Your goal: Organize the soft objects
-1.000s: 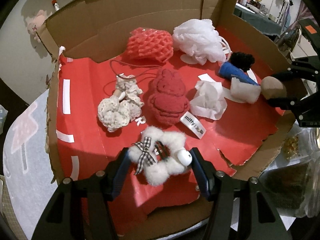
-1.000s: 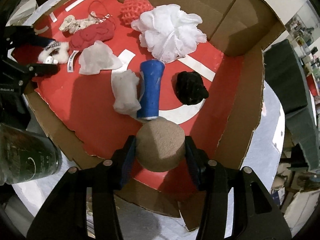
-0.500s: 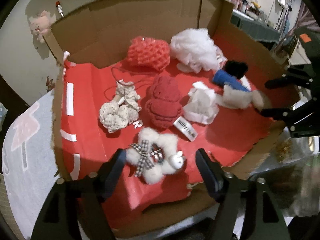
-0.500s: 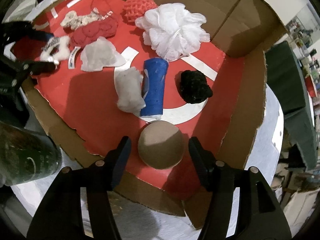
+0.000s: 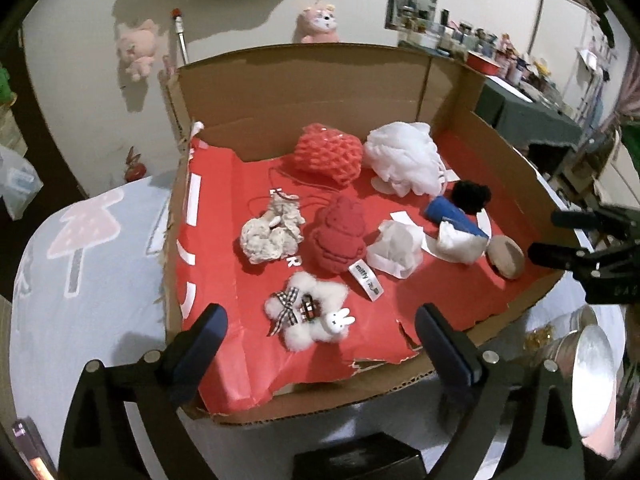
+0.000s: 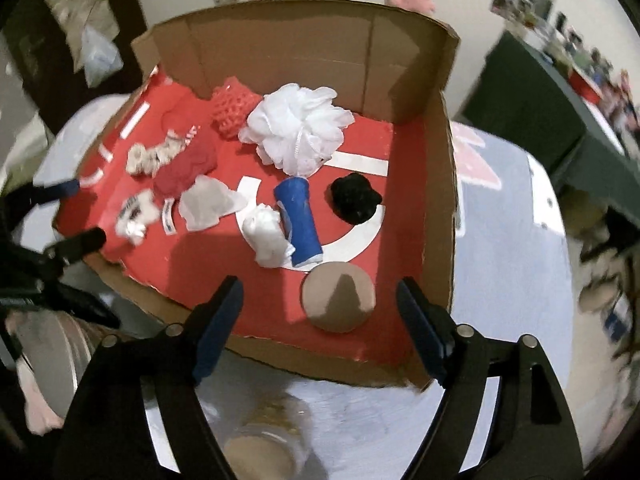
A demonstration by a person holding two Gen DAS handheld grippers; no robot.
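Note:
A cardboard box (image 5: 304, 84) with a red floor holds several soft objects. A white fluffy scrunchie with a checked bow (image 5: 306, 314) lies at the near edge, between and beyond the fingers of my open, empty left gripper (image 5: 320, 340). A tan round sponge (image 6: 338, 296) lies at the near right of the box (image 6: 436, 184), just ahead of my open, empty right gripper (image 6: 320, 320). Further in lie a white mesh pouf (image 6: 298, 128), a blue roll (image 6: 299, 222), a black pompom (image 6: 355, 202), a red plush (image 5: 340, 236) and a red net ball (image 5: 328, 152).
The box stands on a table with a pale printed cloth (image 5: 80, 248). A jar (image 6: 264, 440) stands below the right gripper, and a shiny metal object (image 5: 592, 368) sits at the right. Plush toys (image 5: 136, 50) hang on the wall behind.
Both grippers opened and let go: the left released the white scrunchie, the right released the tan sponge. Both then pulled back and up from the box.

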